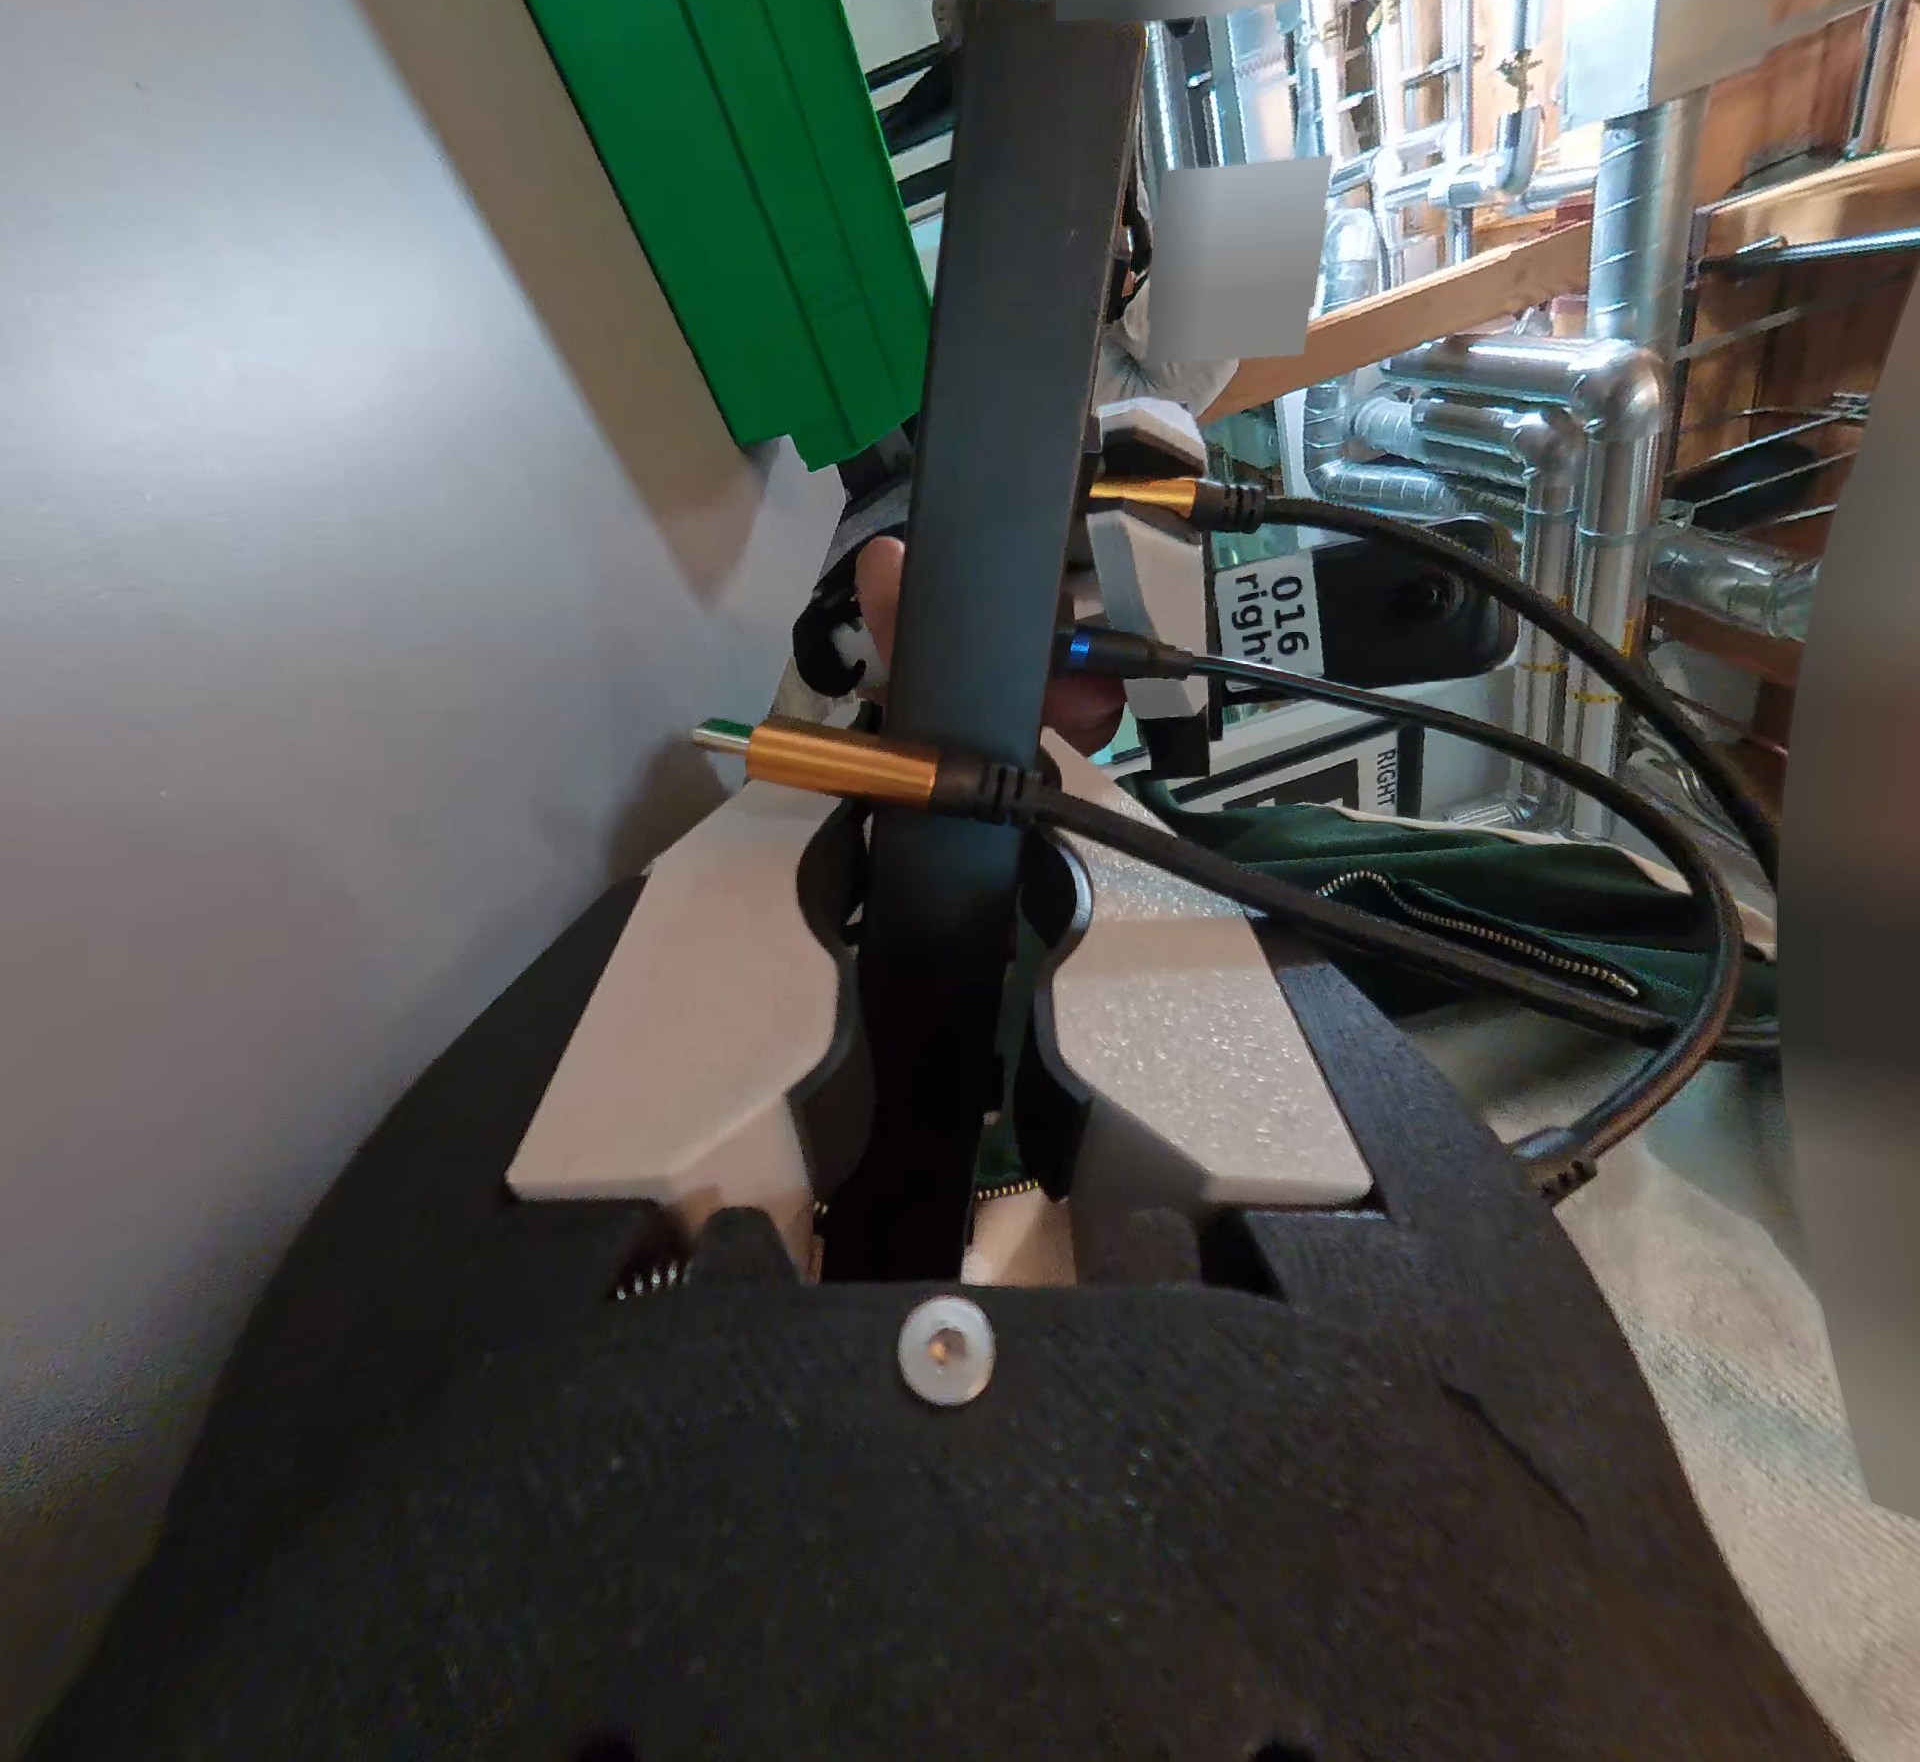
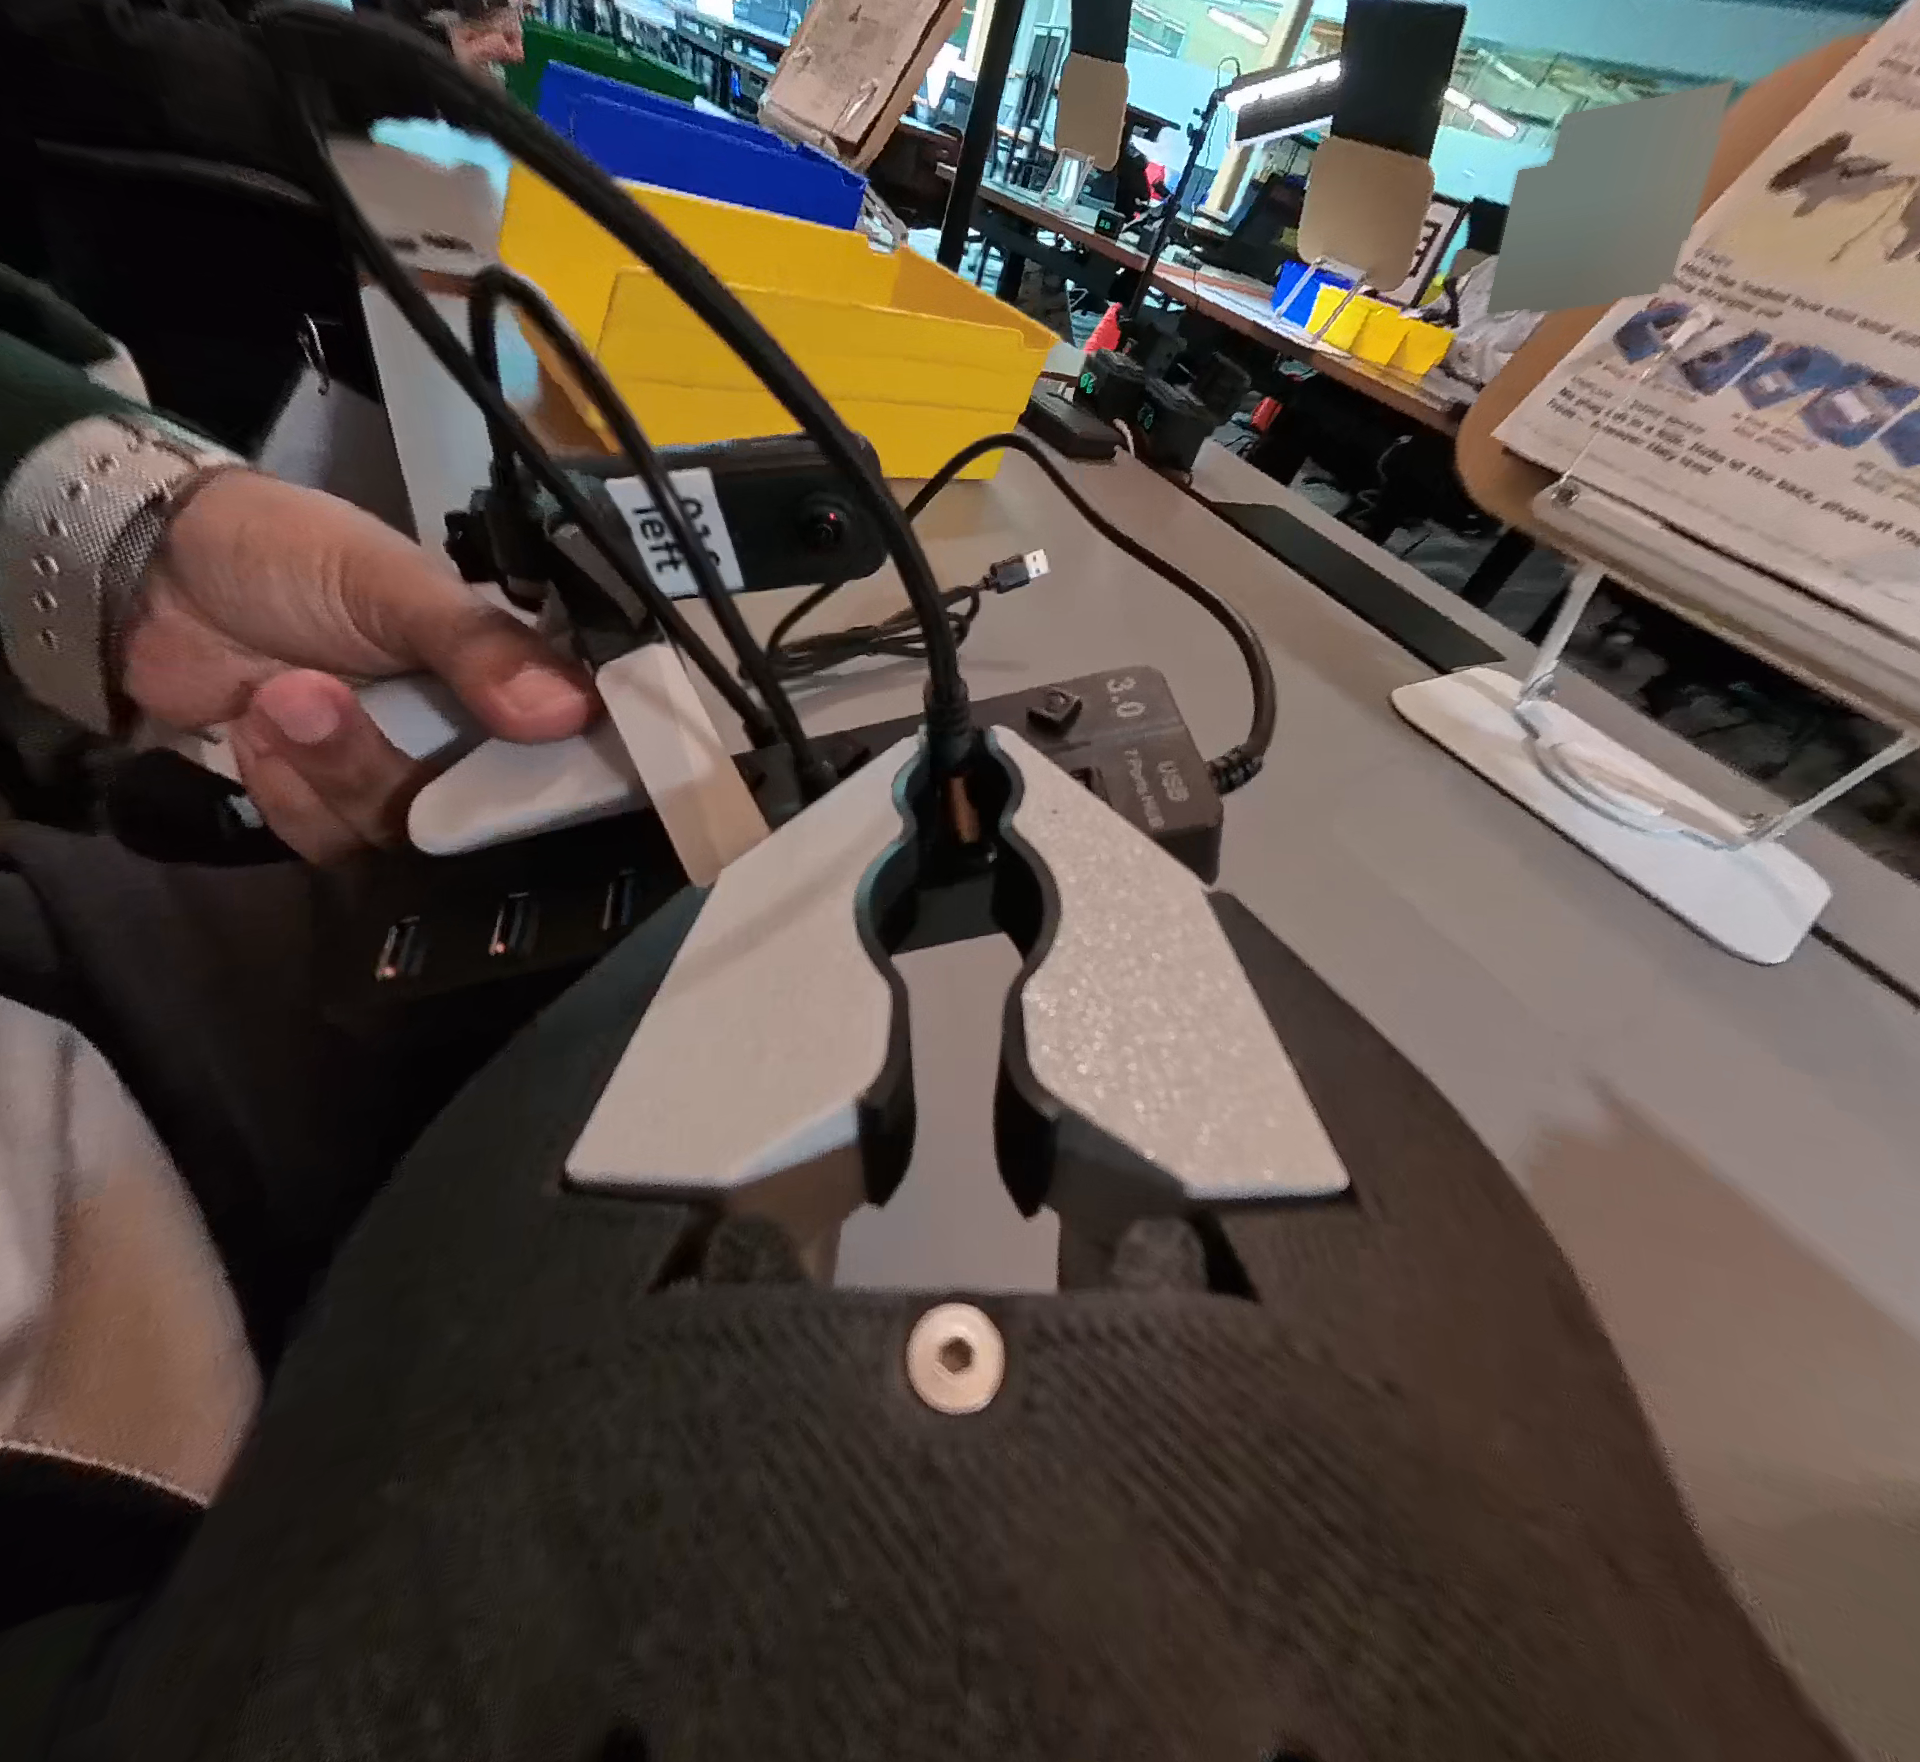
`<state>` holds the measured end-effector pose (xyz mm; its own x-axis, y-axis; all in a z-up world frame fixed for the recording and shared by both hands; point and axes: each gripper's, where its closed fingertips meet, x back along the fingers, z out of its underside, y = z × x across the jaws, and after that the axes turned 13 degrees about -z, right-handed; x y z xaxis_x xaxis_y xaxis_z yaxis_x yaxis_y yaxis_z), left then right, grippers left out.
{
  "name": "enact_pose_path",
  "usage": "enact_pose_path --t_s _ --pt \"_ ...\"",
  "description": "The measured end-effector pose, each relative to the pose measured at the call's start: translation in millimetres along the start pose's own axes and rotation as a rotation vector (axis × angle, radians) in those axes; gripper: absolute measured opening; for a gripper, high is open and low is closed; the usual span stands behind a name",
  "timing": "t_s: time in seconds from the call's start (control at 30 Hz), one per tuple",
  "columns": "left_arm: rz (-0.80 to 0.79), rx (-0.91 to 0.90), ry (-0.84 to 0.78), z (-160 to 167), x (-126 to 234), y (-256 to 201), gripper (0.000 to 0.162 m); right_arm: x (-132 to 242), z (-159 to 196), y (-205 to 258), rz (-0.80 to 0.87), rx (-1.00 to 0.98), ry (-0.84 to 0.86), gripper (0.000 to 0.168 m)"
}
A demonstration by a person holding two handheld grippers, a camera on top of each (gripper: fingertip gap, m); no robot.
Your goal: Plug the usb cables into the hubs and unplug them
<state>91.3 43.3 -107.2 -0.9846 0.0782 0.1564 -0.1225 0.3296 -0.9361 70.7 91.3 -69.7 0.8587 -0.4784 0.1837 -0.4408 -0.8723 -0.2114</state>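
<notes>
My left gripper (image 1: 940,865) is shut on a long black USB hub (image 1: 1008,382), held on edge. A gold USB plug (image 1: 844,765) on a black cable lies loose across the hub's near side, its connector bare. Beyond the hub, my right gripper (image 1: 1138,507) is shut on a second gold plug (image 1: 1143,494) at the hub's face, and a blue-ringed plug (image 1: 1101,647) sits in a port below it. In the right wrist view, my right gripper (image 2: 961,782) pinches the gold plug (image 2: 961,808) against the hub (image 2: 1153,777). The left gripper (image 2: 707,819) and a hand (image 2: 312,632) hold the hub's left end.
A yellow bin (image 2: 790,330) and a blue bin (image 2: 686,143) stand behind the hub. A loose USB-A plug (image 2: 1023,566) lies on the grey table (image 2: 1455,985). A clear stand with an instruction sheet (image 2: 1714,424) is at the right. A green bin (image 1: 707,133) is close on the left.
</notes>
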Motion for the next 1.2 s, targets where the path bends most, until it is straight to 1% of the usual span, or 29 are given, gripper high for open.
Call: enact_pose_path --t_s 0.23,0.27,0.3,0.33,0.37,0.4,0.43,0.47,0.5,0.53,0.63,0.7,0.73,0.83,0.93,1.0,1.07,1.2 --pt "0.031 -0.001 -0.007 -0.7 -1.4 -7.5 0.025 6.2 -13.8 -0.3 -0.020 -0.018 -0.063 0.005" --pt "-0.073 0.004 -0.010 0.1 -4.1 11.0 0.024 10.4 -28.3 2.2 -0.035 -0.006 -0.144 0.005" --pt "-0.196 0.007 -0.044 -1.1 -3.8 44.0 0.024 23.0 -61.7 5.5 -0.059 -0.015 -0.310 0.005" --pt "-0.150 0.064 -0.083 -7.2 1.3 44.9 0.023 33.4 -87.1 3.3 -0.058 -0.037 -0.378 0.003" --pt "-0.109 0.056 -0.101 -13.8 5.8 29.3 0.023 34.2 -88.7 -3.4 -0.014 0.004 -0.296 0.005" --pt "-0.110 -0.030 -0.117 -17.7 7.3 14.8 0.024 36.3 -79.8 -13.9 0.060 0.082 -0.217 0.005" --pt "-0.121 -0.102 -0.135 -20.2 7.5 3.1 0.023 41.2 -69.7 -23.3 0.104 0.086 -0.203 0.005" --pt "-0.124 -0.132 -0.134 -20.4 7.0 -3.5 0.023 45.2 -62.4 -28.5 0.093 0.003 -0.236 0.005" --pt "-0.127 -0.141 -0.135 -20.6 7.2 -4.0 0.023 49.2 -59.5 -32.2 0.073 -0.076 -0.274 0.005" --pt "-0.131 -0.133 -0.140 -21.2 8.6 -0.8 0.023 54.7 -59.2 -38.4 0.090 -0.091 -0.288 0.005" --pt "-0.086 -0.094 -0.156 -22.9 16.5 -0.1 0.023 75.5 -65.9 -64.8 0.234 0.017 -0.219 0.005" --pt "-0.094 -0.141 -0.149 -22.2 18.2 -3.3 0.024 99.9 -70.3 -86.3 0.365 0.071 -0.155 0.005" --pt "-0.089 -0.164 -0.152 -22.4 18.9 -7.1 0.024 118.2 -71.9 -98.5 0.446 0.086 -0.119 0.005" --pt "-0.070 -0.196 -0.140 -19.6 19.9 -13.8 0.024 191.3 -75.1 -138.5 0.700 0.088 -0.044 0.005" --pt "-0.055 -0.174 -0.130 -17.0 20.0 -12.6 0.024 265.2 -69.6 -166.9 0.880 0.037 -0.017 0.005" --pt "-0.040 -0.146 -0.124 -16.3 19.8 -11.8 0.024 307.4 -55.6 -179.9 0.973 0.037 0.013 0.006" --pt "-0.036 -0.139 -0.117 -15.2 19.6 -11.4 0.024 339.2 -33.8 -188.5 1.030 0.035 0.069 0.006" --pt "-0.040 -0.146 -0.112 -14.3 19.1 -11.7 0.024 378.9 11.9 -196.9 1.103 0.022 0.226 0.006"
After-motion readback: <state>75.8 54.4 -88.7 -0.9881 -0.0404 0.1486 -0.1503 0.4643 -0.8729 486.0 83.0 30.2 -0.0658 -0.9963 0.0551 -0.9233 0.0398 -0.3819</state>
